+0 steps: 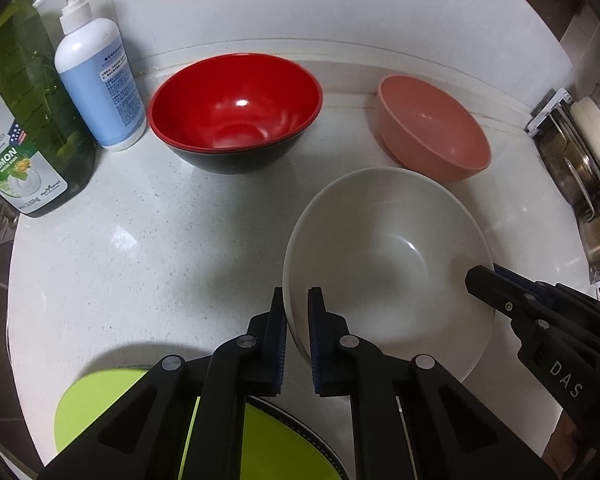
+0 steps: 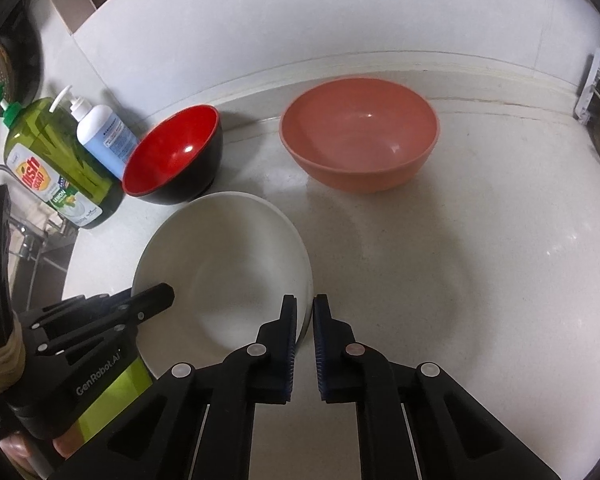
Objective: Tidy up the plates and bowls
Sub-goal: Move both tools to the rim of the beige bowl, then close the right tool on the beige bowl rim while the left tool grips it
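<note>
A white bowl is held from both sides over the pale counter. My left gripper is shut on its left rim, and my right gripper is shut on its right rim. Each gripper also shows at the bowl's far rim in the other wrist view. Behind the white bowl stand a red bowl with a black outside and a pink bowl, both upright and empty. A lime green plate lies beneath my left gripper, mostly hidden.
A green dish soap bottle and a white and blue pump bottle stand at the back left by the wall. A rack with pot lids lines the right edge. A sink area with metal parts lies to the left.
</note>
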`<action>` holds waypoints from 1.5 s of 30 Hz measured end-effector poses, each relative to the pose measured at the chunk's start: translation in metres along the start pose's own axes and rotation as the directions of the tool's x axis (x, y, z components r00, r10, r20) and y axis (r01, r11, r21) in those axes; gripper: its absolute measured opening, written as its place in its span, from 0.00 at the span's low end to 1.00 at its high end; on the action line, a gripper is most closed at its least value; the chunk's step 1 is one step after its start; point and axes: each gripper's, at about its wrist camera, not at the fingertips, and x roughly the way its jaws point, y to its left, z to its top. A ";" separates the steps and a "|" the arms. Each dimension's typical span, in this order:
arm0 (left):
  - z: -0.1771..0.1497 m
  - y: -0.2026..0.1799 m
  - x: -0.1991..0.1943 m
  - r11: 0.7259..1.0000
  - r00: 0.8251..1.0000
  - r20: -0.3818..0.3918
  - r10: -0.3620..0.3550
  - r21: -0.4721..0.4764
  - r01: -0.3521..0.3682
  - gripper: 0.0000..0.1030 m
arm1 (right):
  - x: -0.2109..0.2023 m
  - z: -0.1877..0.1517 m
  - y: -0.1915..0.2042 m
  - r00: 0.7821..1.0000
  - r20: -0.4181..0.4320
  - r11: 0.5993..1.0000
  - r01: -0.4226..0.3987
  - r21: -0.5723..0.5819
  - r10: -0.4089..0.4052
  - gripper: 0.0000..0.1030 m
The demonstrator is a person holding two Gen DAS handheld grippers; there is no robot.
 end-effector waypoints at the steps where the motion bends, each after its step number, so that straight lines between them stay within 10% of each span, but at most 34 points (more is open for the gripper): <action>1: -0.001 -0.002 -0.003 1.000 1.000 0.003 0.001 0.003 -0.001 0.11 | -0.004 0.000 -0.001 1.000 0.004 1.000 0.000 0.002 0.000 0.10; 19: -0.041 -0.051 -0.055 0.997 0.998 0.024 -0.064 0.033 0.064 0.13 | -0.074 -0.041 -0.028 0.998 0.056 0.999 0.040 0.035 -0.042 0.10; 45: -0.092 -0.150 -0.030 0.981 0.989 -0.107 -0.102 0.156 0.118 0.14 | -0.097 -0.107 -0.114 0.990 -0.029 0.979 0.142 0.150 -0.139 0.10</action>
